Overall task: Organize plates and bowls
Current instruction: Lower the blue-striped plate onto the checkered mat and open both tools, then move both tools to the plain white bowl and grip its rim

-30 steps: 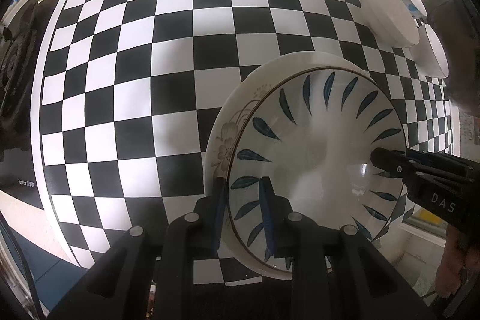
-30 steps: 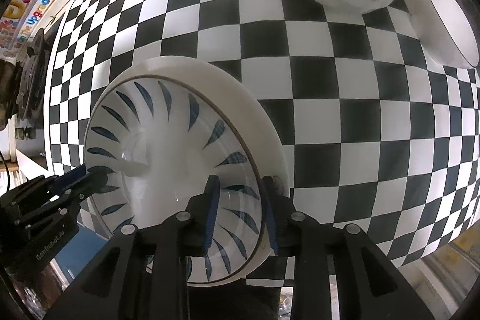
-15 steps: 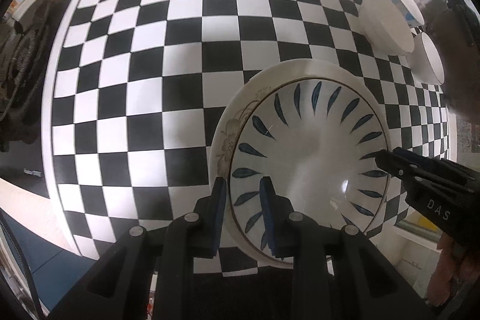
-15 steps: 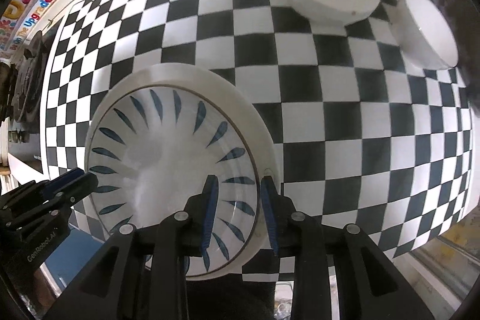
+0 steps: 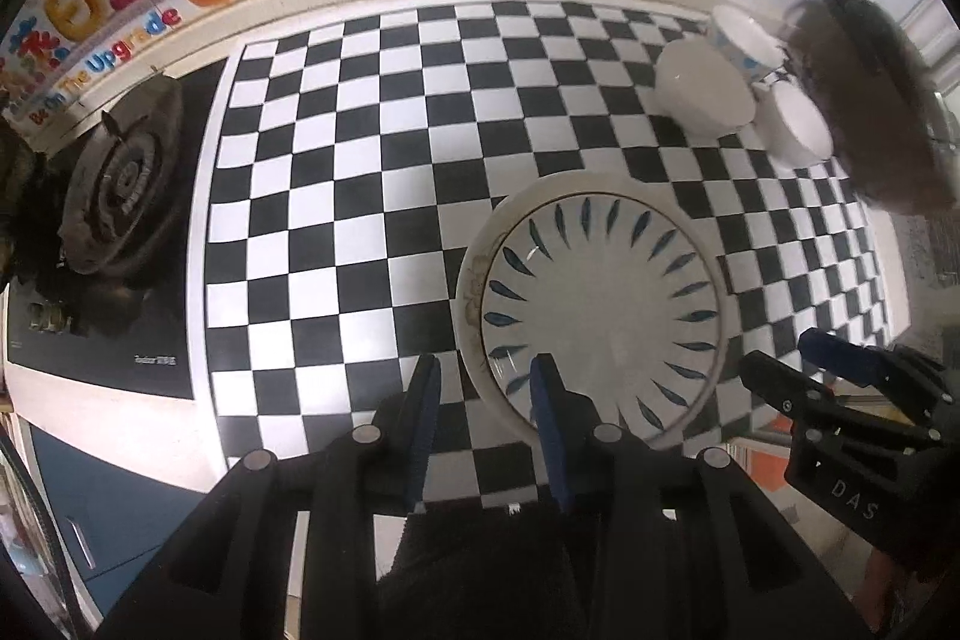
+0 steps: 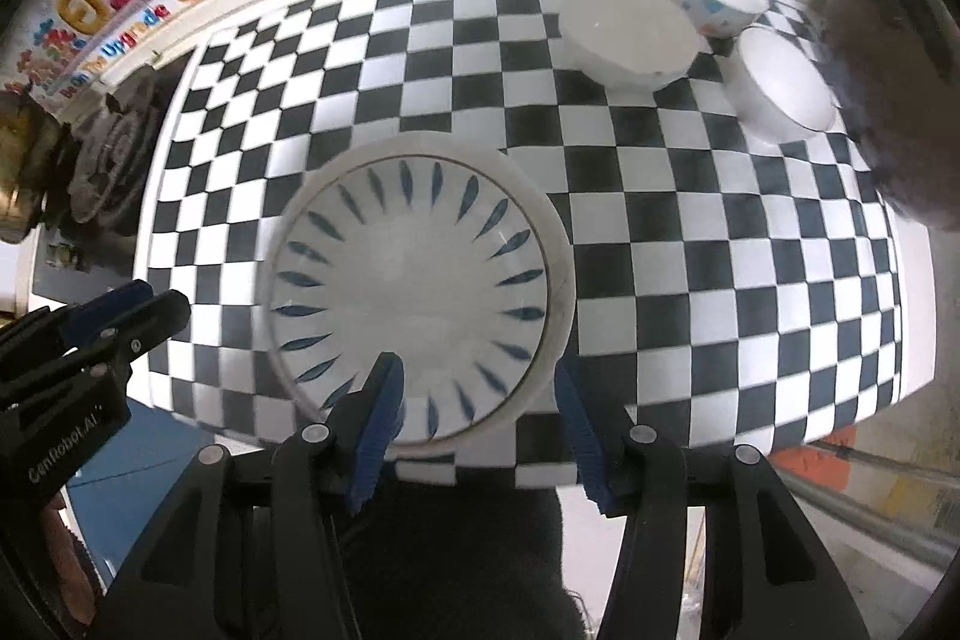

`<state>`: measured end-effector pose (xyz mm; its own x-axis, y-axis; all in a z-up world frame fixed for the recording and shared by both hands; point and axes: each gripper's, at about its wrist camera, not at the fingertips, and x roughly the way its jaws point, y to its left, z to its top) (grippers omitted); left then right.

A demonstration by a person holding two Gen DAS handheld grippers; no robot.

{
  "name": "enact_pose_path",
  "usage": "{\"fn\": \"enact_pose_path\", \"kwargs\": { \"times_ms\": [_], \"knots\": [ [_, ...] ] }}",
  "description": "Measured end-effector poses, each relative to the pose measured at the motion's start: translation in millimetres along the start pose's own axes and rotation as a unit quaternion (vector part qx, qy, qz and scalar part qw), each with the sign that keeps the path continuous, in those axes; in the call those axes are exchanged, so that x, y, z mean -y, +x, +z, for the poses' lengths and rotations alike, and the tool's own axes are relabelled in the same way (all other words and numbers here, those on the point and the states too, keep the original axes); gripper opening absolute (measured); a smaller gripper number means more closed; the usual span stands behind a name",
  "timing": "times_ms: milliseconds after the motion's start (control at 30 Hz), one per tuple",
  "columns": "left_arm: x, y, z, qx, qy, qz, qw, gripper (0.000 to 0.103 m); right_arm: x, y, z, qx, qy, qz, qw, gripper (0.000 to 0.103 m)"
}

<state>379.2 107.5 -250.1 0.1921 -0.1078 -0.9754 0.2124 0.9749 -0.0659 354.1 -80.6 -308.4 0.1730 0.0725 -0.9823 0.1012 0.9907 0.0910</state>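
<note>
A: Where do the plates sit?

B: The leaf-pattern plate (image 6: 408, 298) lies stacked on a larger white plate (image 6: 555, 244) in the lower middle of the checkered counter (image 6: 690, 280); three bowls (image 6: 630, 34) cluster at upper right.

A: And the tools?

B: The left gripper (image 5: 483, 424) and right gripper (image 6: 474, 412) have just been opening; both are spread, pinching nothing.

A: Handling?

B: Likely glazed, stiff, slippery, breakable. Pinch the rim, opposite sides.

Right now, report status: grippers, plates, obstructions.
Left hand-held gripper and right hand-held gripper open, jaws just opening, nothing between. Leaf-pattern plate stacked on white plate. Three bowls apart.
</note>
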Motion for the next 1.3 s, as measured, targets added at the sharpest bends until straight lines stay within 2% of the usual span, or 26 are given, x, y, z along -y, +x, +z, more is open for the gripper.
{"fn": "enact_pose_path", "kwargs": {
  "times_ms": [233, 433, 733, 767, 833, 900, 1000, 1133, 1300],
  "knots": [
    [1.3, -44.3, -10.3, 0.025, -0.001, -0.029, 0.9993, 0.029, -6.1, -61.4, -22.5, 0.043, 0.017, 0.009, 0.999, 0.056],
    [8.0, -67.6, -15.6, 0.037, 0.002, -0.048, 0.9981, 0.029, -9.6, -102.5, -35.0, 0.069, 0.021, 0.009, 0.997, 0.056],
    [18.3, -78.0, -21.2, 0.052, -0.013, -0.041, 0.9977, 0.029, 0.6, -109.9, -35.7, 0.059, 0.012, 0.043, 0.997, 0.056],
    [20.1, -78.2, -20.3, 0.055, -0.015, -0.04, 0.9976, 0.029, 6.4, -107.6, -32.5, 0.058, 0.014, 0.051, 0.997, 0.058],
    [25.0, -77.0, -15.8, 0.059, -0.024, -0.037, 0.9973, 0.031, 20.6, -101.7, -24.0, 0.06, 0.022, 0.062, 0.996, 0.075],
    [30.5, -74.5, -8.3, 0.065, -0.033, -0.038, 0.9966, 0.044, 41.1, -97.4, -12.7, 0.069, 0.034, 0.077, 0.994, 0.075],
    [43.3, -66.9, 10.4, 0.073, -0.052, -0.033, 0.9954, 0.054, 79.7, -86.9, 10.6, 0.068, 0.059, 0.094, 0.991, 0.075],
    [67.0, -44.7, 49.4, 0.078, -0.076, -0.032, 0.9936, 0.054, 147.7, -61.8, 51.5, 0.063, 0.106, 0.111, 0.986, 0.075],
    [92.8, 7.9, 112.7, 0.056, -0.095, -0.041, 0.9931, 0.054, 212.8, -8.2, 111.0, 0.038, 0.138, 0.132, 0.981, 0.075]
  ]
}}
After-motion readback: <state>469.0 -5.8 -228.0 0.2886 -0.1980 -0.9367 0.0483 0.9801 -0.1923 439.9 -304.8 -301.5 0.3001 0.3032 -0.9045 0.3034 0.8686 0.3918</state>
